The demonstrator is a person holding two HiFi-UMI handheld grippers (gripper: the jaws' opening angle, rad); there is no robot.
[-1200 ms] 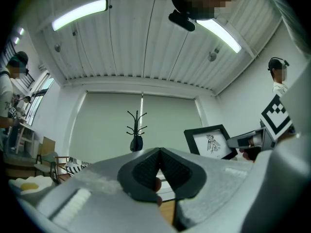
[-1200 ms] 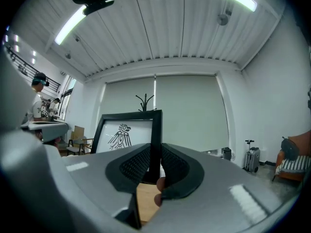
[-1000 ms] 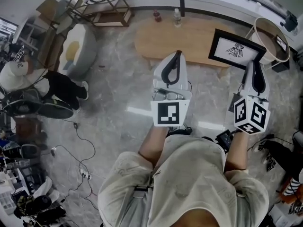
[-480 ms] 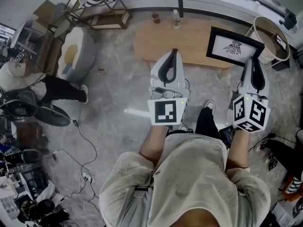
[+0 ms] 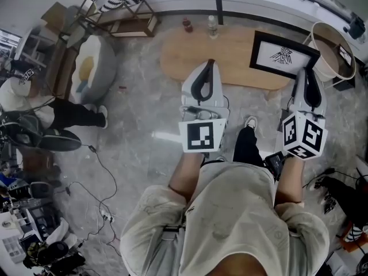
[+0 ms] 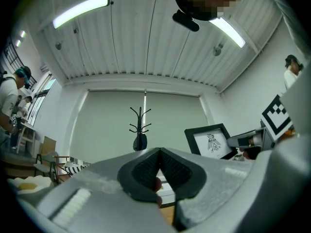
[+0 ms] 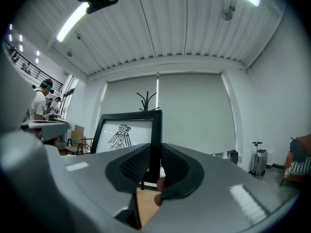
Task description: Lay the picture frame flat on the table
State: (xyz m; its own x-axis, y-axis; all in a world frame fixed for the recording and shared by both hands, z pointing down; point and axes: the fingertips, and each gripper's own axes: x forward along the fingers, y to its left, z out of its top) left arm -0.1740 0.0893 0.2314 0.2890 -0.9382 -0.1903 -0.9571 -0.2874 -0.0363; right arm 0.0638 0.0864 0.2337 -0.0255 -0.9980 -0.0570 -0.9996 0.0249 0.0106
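Head view: the frame (image 5: pixel 282 55) stands upright over the table's (image 5: pixel 230 56) right end, with your right gripper (image 5: pixel 303 75) on its edge. Your left gripper (image 5: pixel 212 65) hangs well clear of it.

Left gripper view: its 2 jaws are pressed together on nothing.

Right gripper view: the jaws pinch the frame's right rail.

You seem to be at the positioning step. Next, tip the frame over and lower it flat before letting go.

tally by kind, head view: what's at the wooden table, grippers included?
picture frame: 1
bottles: 2
grippers, left gripper and right gripper: 2
total: 5
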